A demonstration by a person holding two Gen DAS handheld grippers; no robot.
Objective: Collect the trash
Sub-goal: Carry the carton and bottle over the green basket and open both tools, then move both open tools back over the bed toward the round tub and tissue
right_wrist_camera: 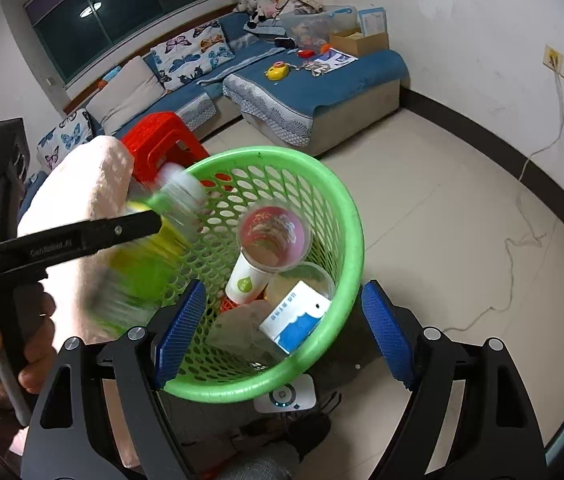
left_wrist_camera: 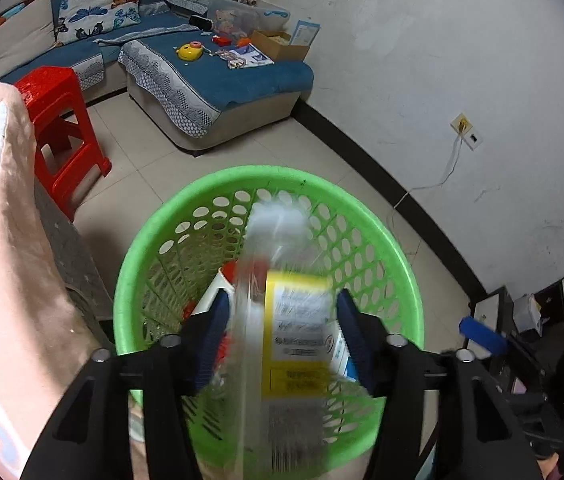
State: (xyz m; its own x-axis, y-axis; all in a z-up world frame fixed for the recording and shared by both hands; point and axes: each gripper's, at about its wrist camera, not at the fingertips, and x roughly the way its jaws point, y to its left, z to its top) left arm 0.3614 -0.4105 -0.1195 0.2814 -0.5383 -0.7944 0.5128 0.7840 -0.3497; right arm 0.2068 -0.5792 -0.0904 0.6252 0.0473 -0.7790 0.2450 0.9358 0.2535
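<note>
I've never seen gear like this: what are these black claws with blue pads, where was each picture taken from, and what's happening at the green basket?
They are hand-held grippers that a person works, each carrying a wide-angle camera. One picture looks along the left gripper, the other along the right gripper. Both are above a green basket holding a paper cup and a blue-and-white carton. A blurred yellow-labelled bottle is between the left one's open fingers, seemingly dropping in. The right is open, empty.
</note>
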